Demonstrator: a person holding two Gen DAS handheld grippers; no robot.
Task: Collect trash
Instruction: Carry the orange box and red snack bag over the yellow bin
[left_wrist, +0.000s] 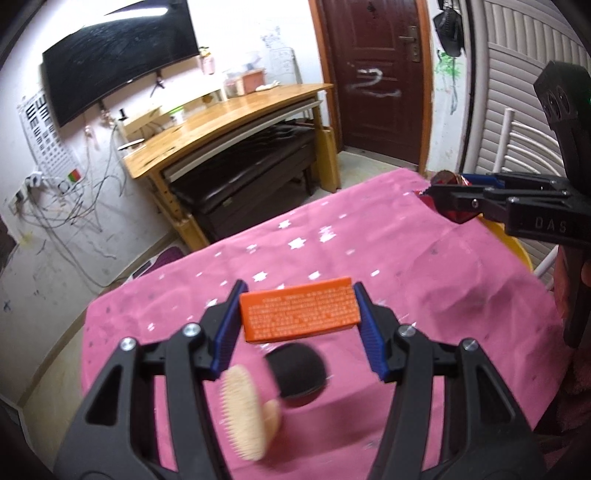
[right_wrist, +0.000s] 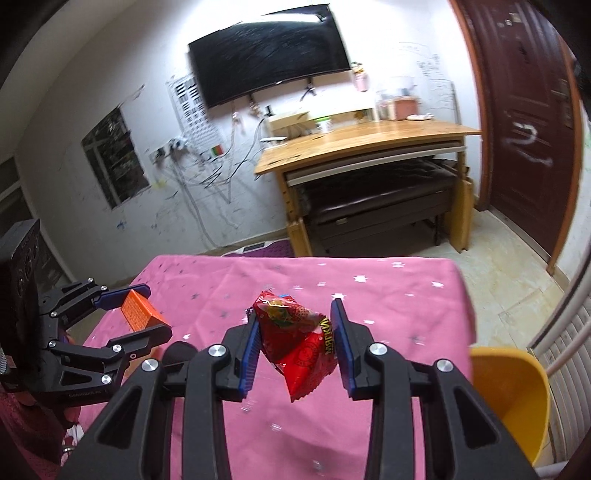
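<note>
My left gripper (left_wrist: 300, 317) is shut on an orange box (left_wrist: 300, 313) and holds it above the pink tablecloth (left_wrist: 406, 266); the box also shows in the right wrist view (right_wrist: 138, 309). My right gripper (right_wrist: 295, 339) is shut on a red snack packet (right_wrist: 297, 343), lifted above the cloth. In the left wrist view the right gripper (left_wrist: 439, 192) holds the packet (left_wrist: 448, 179) near the table's far right corner. A yellow bin (right_wrist: 513, 398) stands beside the table's right edge.
A black round object (left_wrist: 299, 373) and a beige brush (left_wrist: 245, 410) lie on the cloth under my left gripper. A wooden desk (right_wrist: 362, 144) with a dark bench under it stands beyond the table. A brown door (right_wrist: 524, 122) is at the right.
</note>
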